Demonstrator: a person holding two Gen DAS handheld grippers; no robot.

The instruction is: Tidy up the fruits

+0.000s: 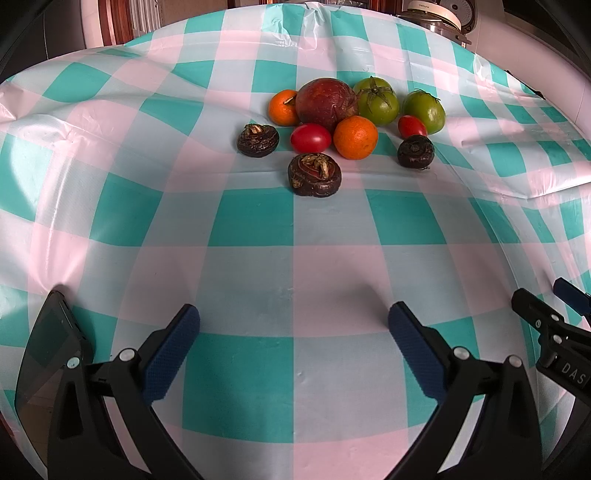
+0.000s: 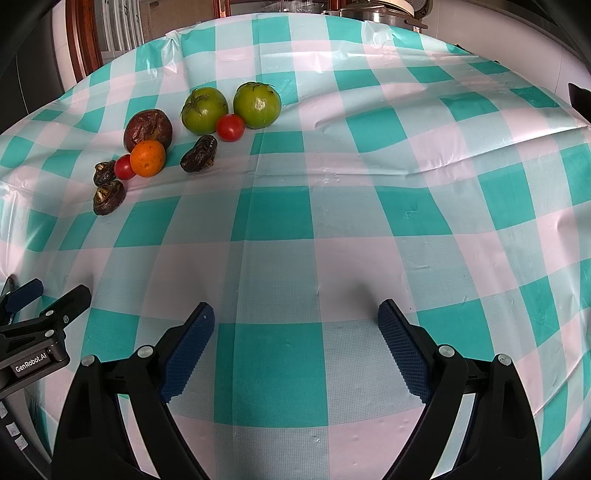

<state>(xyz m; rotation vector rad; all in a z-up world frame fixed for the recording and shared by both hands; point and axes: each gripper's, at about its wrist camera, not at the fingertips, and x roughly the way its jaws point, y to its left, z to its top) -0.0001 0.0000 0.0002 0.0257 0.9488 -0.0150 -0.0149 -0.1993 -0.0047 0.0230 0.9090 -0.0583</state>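
Observation:
A cluster of fruit sits on the checked tablecloth (image 1: 258, 221). In the left wrist view I see a dark red round fruit (image 1: 327, 101), two oranges (image 1: 355, 137) (image 1: 283, 108), two green tomatoes (image 1: 377, 100) (image 1: 424, 110), two red cherry tomatoes (image 1: 310, 138) (image 1: 412, 126) and three dark water chestnuts (image 1: 314, 174) (image 1: 258, 140) (image 1: 415, 151). My left gripper (image 1: 293, 326) is open and empty, well short of the fruit. My right gripper (image 2: 295, 325) is open and empty; the fruit lies far to its upper left, with an orange (image 2: 148, 158) and green tomatoes (image 2: 204, 110) (image 2: 257, 105).
A dark phone-like slab (image 1: 48, 354) lies at the left table edge. The right gripper's body (image 1: 554, 343) shows at the left view's right edge, the left gripper's body (image 2: 33, 332) at the right view's left edge. A cooker (image 1: 439, 16) stands beyond the table's far edge.

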